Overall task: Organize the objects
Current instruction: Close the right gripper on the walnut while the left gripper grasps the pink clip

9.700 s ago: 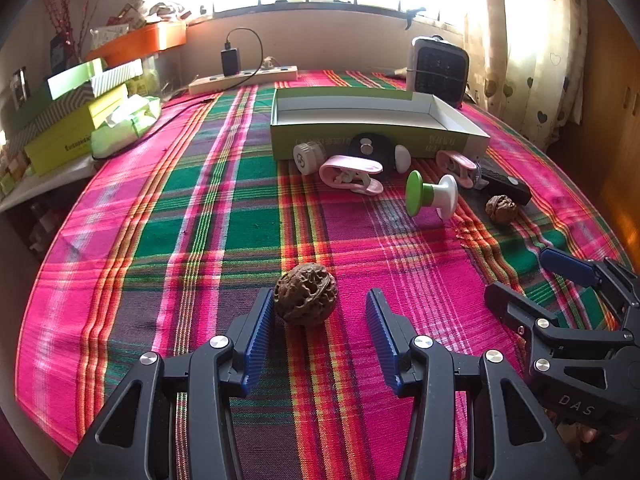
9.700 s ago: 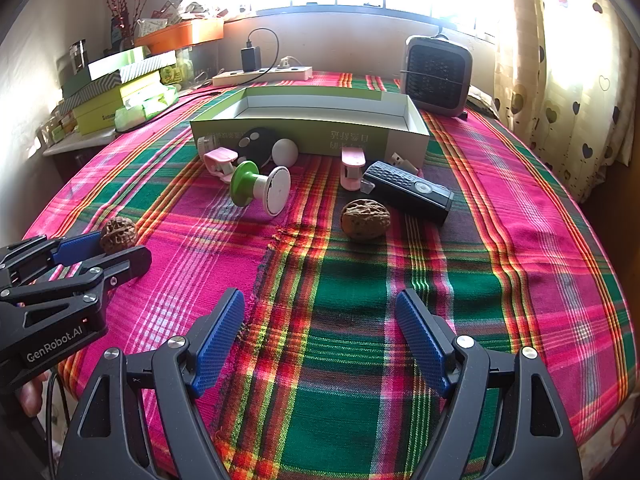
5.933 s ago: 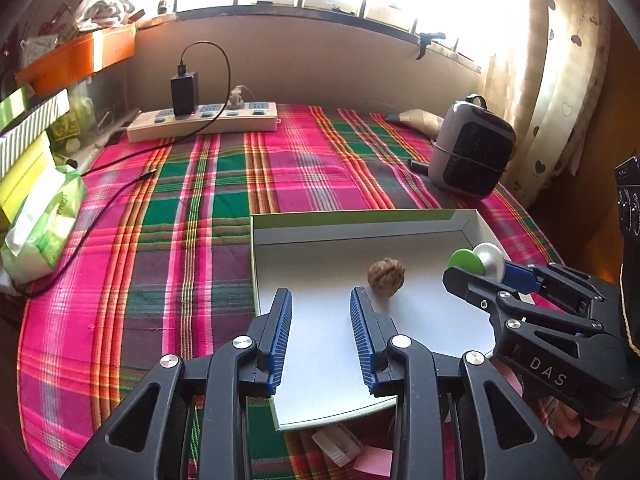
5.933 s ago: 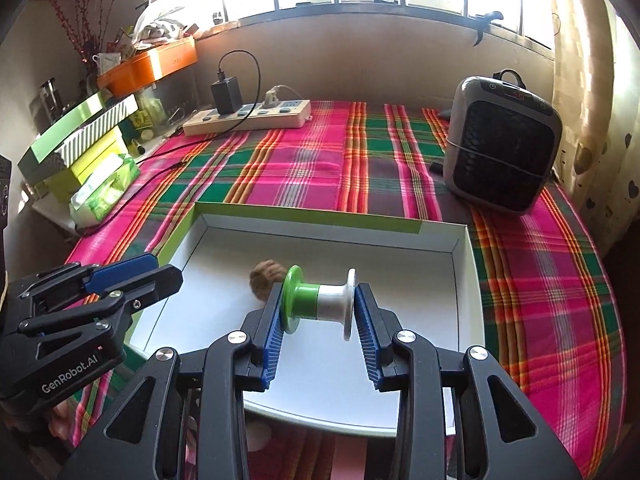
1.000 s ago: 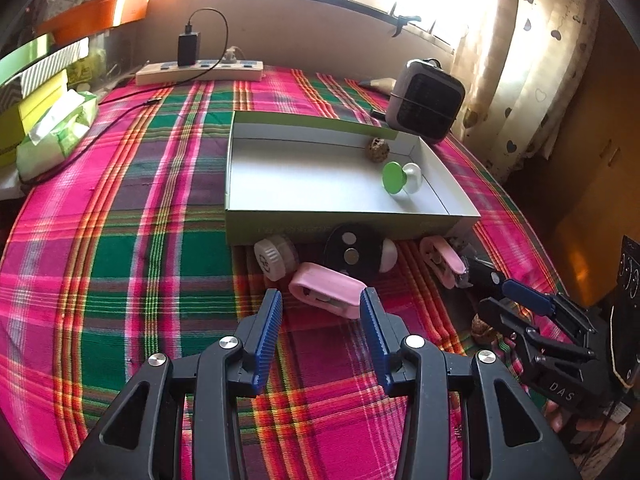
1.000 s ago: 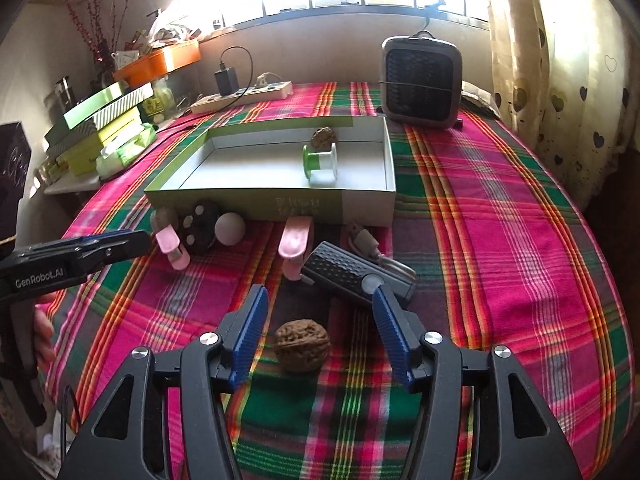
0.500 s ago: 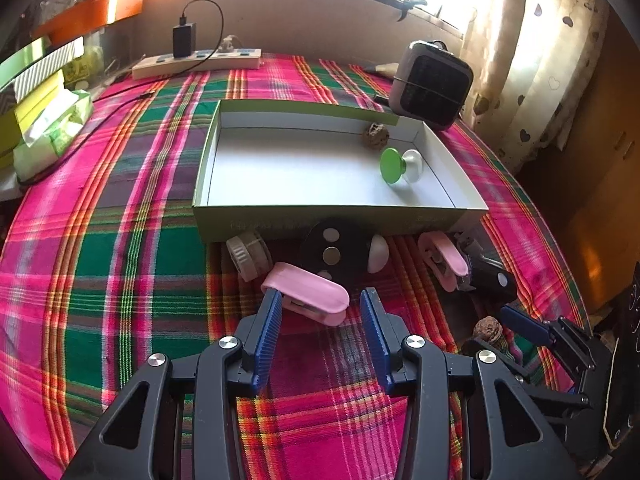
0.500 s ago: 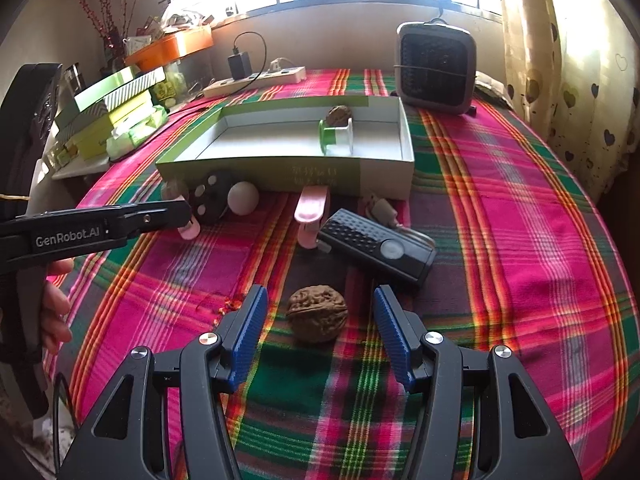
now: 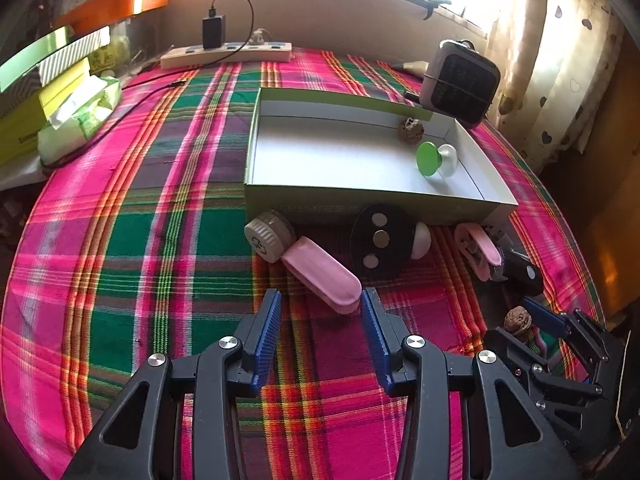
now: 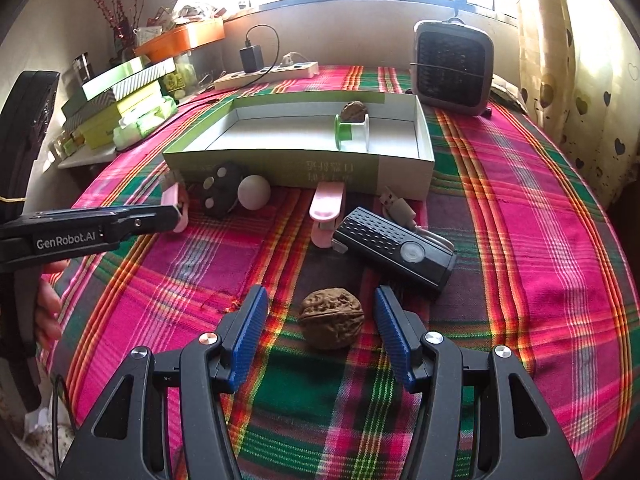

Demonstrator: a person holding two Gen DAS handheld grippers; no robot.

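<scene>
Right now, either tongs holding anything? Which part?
Nothing held. Left tongs stand open at the tip of the pink clip; right tongs stand open around the walnut, pads clear.

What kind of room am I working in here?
Most likely a lived-in home room: a table under a plaid tablecloth by a sunny window, heart-print curtains, a small fan heater, a power strip.

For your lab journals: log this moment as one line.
left jaws open, before pink clip | right jaws open, around brown walnut | box: walnut, green spool
</scene>
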